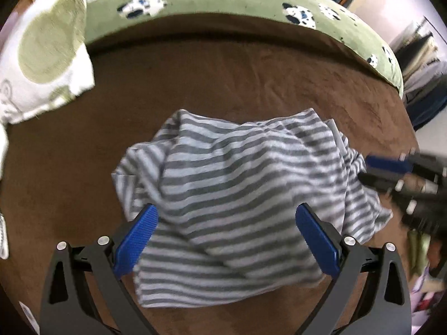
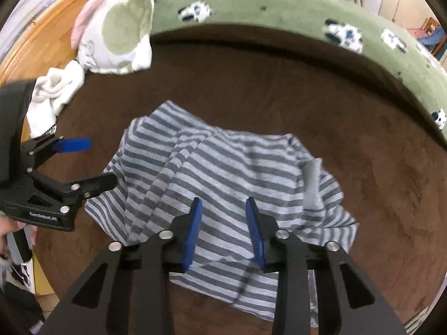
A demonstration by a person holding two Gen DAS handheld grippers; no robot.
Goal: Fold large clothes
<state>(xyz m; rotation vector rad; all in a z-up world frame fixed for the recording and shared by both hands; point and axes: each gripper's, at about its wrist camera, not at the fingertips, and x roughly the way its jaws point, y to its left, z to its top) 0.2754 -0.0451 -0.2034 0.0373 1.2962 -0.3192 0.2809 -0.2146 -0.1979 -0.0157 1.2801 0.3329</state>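
The striped garment (image 1: 237, 195) lies bunched in a loose heap on the brown blanket (image 1: 223, 83), roughly at its middle, well short of the green patterned cover (image 1: 251, 2) that runs along the blanket's far edge. It is rumpled rather than flat, so folding looks barely begun.

The left gripper (image 1: 226, 237) hangs above the near part of the garment, pointing steeply down, its jaws spread wide with nothing caught between them; that wide spread suits reaching for a fresh edge.

The right gripper (image 2: 223, 229) hovers over the garment's near side, jaws partly apart and empty, the blue pads (image 2: 192, 231) clear of the cloth.

A white and green towel (image 2: 120, 36) and a white cloth (image 2: 56, 95) sit off the garment's far left, out of the working area.
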